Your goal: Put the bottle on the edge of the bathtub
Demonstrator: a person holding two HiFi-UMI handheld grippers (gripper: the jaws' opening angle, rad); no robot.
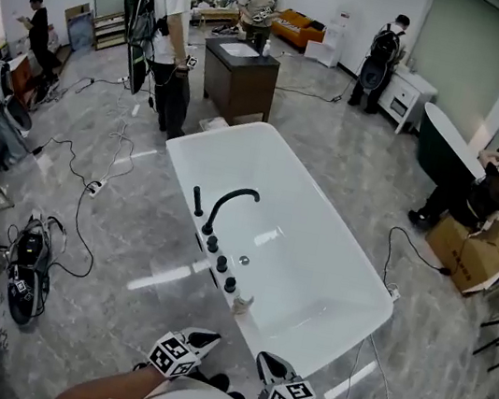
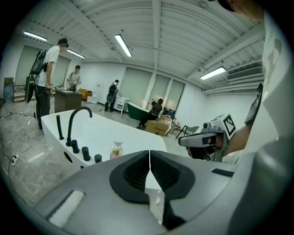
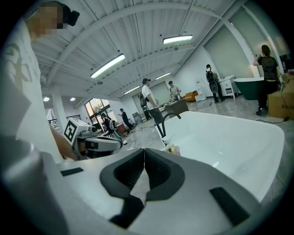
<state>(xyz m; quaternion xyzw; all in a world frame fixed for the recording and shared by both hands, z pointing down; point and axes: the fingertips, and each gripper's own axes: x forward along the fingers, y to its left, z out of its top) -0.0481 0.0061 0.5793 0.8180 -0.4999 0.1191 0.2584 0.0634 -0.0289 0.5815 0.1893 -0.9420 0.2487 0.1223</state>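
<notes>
In the head view, the bottle stood on the bathtub rim, just beside the black knobs. The left gripper and right gripper were well apart from it. The left gripper view added the bottle's amber body and showed its own jaws pressed together, empty. The right gripper view showed the same.

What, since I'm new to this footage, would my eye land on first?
A big white bathtub sits mid-picture in the head view, with a curved black tap on its left-hand rim. A small bottle stands on that rim at the near end of a row of black knobs. At the bottom, the left gripper and right gripper are both shut and empty.
</notes>
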